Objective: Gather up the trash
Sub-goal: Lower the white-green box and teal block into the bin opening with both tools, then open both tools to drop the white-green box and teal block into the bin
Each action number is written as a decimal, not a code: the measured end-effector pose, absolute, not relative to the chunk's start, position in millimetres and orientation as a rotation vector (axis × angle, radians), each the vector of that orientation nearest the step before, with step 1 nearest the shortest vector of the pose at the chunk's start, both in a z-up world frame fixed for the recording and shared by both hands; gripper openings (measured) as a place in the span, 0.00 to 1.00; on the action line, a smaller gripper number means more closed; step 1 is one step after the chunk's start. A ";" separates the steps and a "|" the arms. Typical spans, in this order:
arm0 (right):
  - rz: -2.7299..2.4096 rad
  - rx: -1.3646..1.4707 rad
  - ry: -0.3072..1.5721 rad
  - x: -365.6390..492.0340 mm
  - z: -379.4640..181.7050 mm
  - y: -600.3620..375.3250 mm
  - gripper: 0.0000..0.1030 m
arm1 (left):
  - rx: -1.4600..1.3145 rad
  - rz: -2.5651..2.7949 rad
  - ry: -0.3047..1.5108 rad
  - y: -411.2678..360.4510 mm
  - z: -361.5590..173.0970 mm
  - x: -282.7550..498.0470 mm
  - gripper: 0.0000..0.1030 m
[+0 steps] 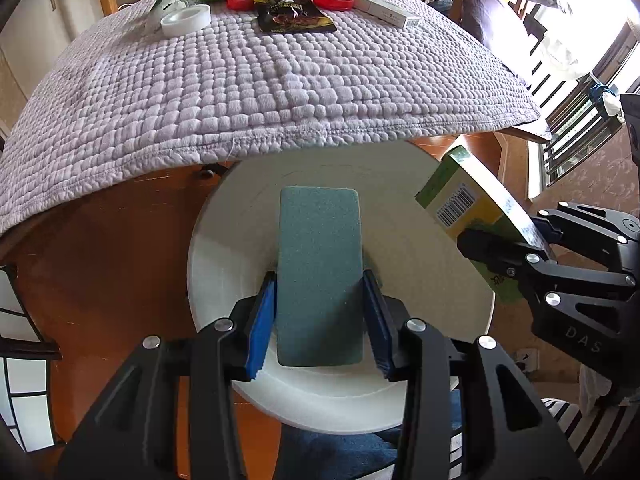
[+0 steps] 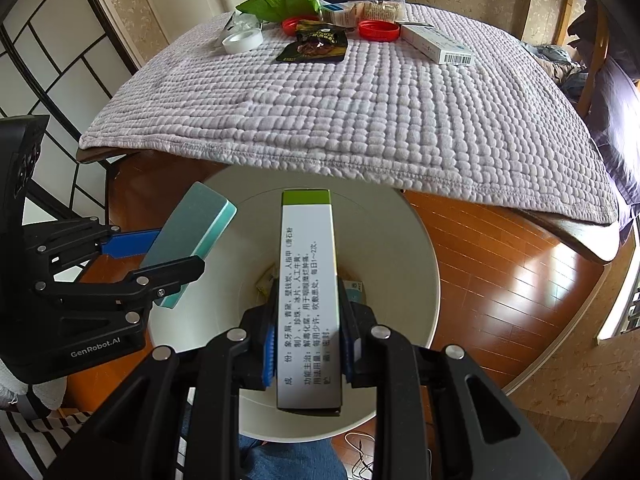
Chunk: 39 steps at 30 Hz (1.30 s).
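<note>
While both grippers hang over white bin: left gripper clamps teal block, right gripper clamps medicine box; release both only directly above bin mouth.

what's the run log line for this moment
left gripper: shut on teal sponge block | right gripper: shut on green-and-white box | both over white bin | table trash: uncollected
</note>
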State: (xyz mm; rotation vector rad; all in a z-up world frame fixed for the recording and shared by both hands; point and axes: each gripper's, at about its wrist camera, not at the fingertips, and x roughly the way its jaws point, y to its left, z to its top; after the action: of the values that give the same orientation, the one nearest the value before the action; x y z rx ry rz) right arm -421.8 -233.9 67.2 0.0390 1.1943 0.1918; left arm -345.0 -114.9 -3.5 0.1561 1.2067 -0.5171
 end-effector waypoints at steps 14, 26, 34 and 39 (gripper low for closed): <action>0.163 0.043 1.232 -409.6 39.9 -230.6 0.24 | 0.180 -0.495 1.258 -119.1 -29.3 -343.0 0.42; 0.159 0.042 1.281 -404.0 9.9 -228.8 0.24 | 0.203 -0.487 1.286 -113.8 -55.9 -349.5 0.42; 0.154 0.036 1.298 -404.0 -6.6 -224.3 0.24 | 0.220 -0.484 1.307 -121.1 -68.1 -336.2 0.42; 0.150 0.036 1.312 -403.3 -21.4 -228.3 0.24 | 0.229 -0.484 1.315 -126.9 -76.3 -331.9 0.42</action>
State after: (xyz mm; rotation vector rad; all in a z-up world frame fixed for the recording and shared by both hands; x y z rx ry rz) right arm -403.3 -228.3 -21.4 0.0356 1.3121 0.1504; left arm -331.9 -126.9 -76.3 0.2291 1.3152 -0.4840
